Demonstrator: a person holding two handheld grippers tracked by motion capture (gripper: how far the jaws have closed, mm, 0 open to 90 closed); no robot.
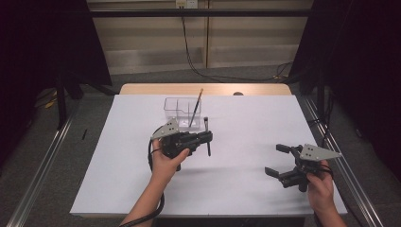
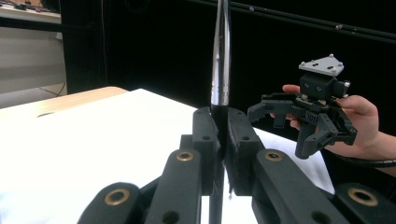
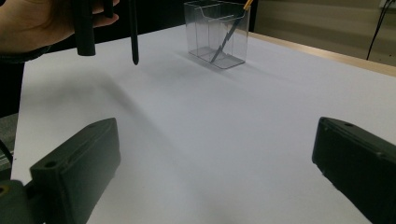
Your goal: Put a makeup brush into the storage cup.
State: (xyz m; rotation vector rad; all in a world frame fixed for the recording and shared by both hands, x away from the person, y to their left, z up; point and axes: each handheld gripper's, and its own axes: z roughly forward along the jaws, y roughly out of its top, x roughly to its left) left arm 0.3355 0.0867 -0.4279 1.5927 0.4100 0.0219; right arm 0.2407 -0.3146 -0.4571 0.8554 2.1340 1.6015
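My left gripper hangs over the middle of the white table, shut on a black pen that stands upright, tip down. In the left gripper view the pen's silver barrel rises from between the closed jaws. A clear plastic holder stands just beyond it, with a thin brown-ended pencil leaning inside. My right gripper is held open near the right front of the table, nothing between its fingers. In the right gripper view the pen's tip hangs above the table, left of the holder.
The white sheet covers the table, with a wooden strip along its far edge. Metal rails run along both sides on the floor. Cables trail on the floor behind the table.
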